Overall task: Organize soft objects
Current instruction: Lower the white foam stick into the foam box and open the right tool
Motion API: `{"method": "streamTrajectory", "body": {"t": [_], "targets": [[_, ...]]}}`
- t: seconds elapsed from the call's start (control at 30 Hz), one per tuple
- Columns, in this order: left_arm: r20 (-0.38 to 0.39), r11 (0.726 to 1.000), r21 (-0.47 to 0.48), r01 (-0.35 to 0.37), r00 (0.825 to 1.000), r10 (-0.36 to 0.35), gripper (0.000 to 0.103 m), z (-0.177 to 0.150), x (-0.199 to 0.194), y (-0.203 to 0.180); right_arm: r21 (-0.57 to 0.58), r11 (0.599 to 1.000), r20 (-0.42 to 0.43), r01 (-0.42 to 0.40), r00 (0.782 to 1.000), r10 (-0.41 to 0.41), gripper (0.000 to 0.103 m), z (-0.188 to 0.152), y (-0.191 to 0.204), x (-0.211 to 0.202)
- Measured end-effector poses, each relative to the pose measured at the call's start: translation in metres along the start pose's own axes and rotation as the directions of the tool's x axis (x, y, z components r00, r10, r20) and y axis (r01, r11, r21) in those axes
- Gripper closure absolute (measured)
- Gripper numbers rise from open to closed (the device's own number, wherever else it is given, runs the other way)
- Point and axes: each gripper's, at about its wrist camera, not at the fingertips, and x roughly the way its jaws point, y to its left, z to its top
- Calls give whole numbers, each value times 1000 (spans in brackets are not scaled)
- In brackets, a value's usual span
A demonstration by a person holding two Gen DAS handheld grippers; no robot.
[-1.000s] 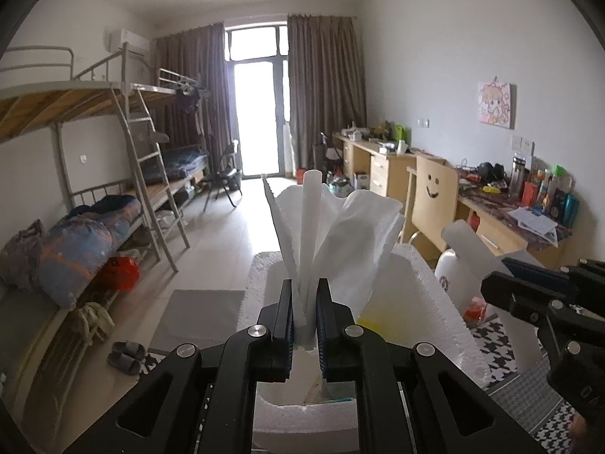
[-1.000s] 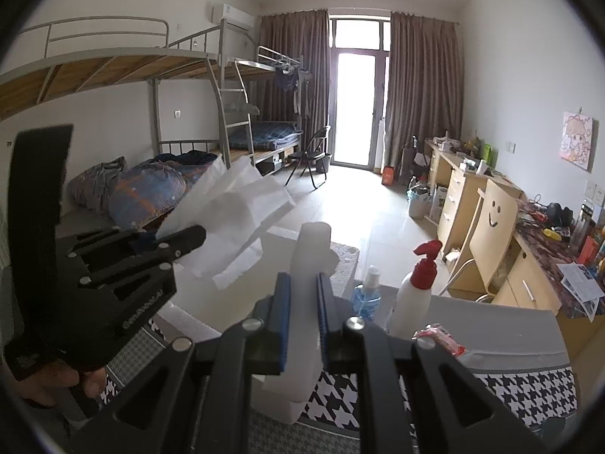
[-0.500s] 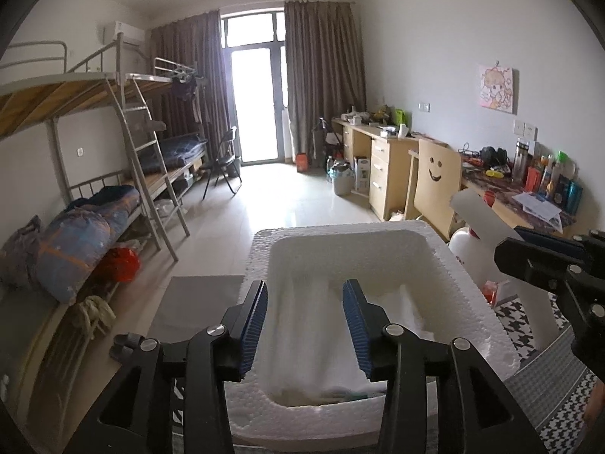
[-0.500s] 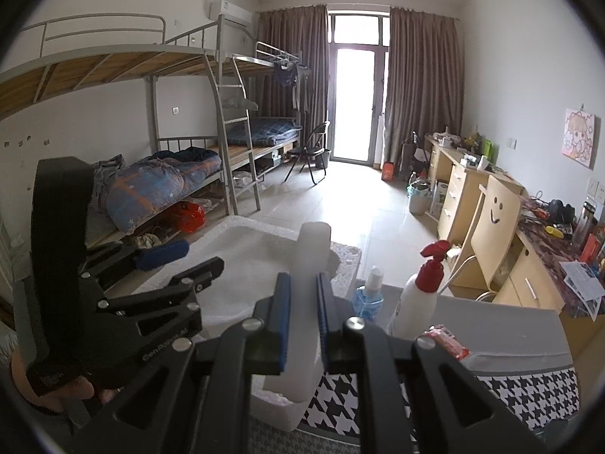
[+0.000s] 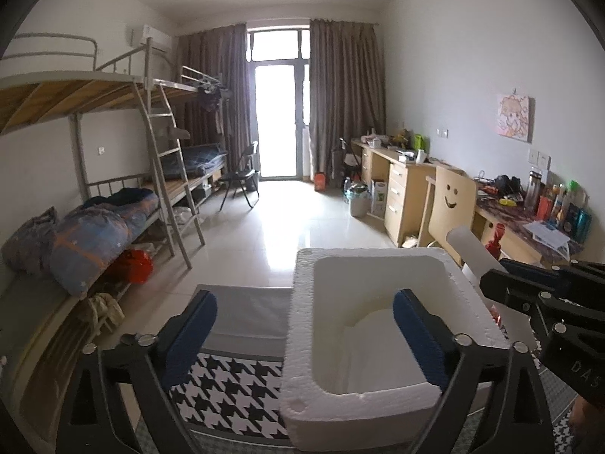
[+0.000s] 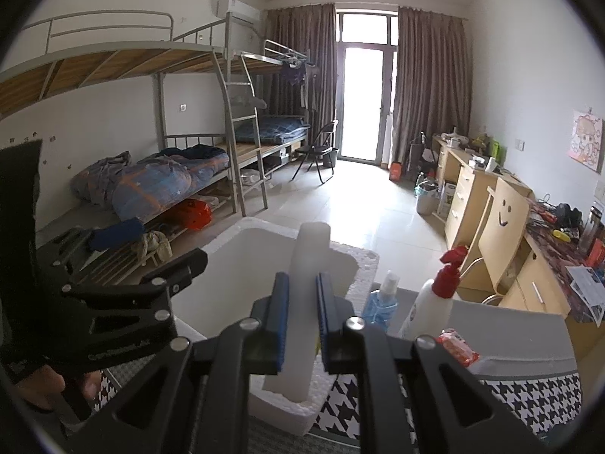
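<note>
The left gripper (image 5: 302, 329) is gaping wide, straddling the foam box's (image 5: 302, 302) left wall. The right gripper (image 6: 302, 321) is clamping a white foam strip (image 6: 308, 302) over that box.

A white foam box (image 6: 242, 265) sits on the houndstooth-covered surface (image 6: 529, 389); two spray bottles (image 6: 431, 302) stand right of it.

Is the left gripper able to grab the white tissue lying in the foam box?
Probably yes. The left gripper is open above the foam box, whose top is uncovered, and the white tissue lies bare inside, near one blue finger.
</note>
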Motion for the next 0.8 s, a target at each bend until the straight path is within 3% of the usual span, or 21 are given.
{"method": "streamTrajectory", "body": {"t": [0.17, 0.8], "targets": [[7, 1000, -13, -10, 1000, 10, 2, -3, -2, 5, -8, 1000, -5, -12, 1000, 12, 87, 1, 4, 4], [3, 999, -42, -24, 1000, 24, 2, -15, -15, 23, -5, 1000, -46, -26, 999, 26, 84, 2, 1, 29]]}}
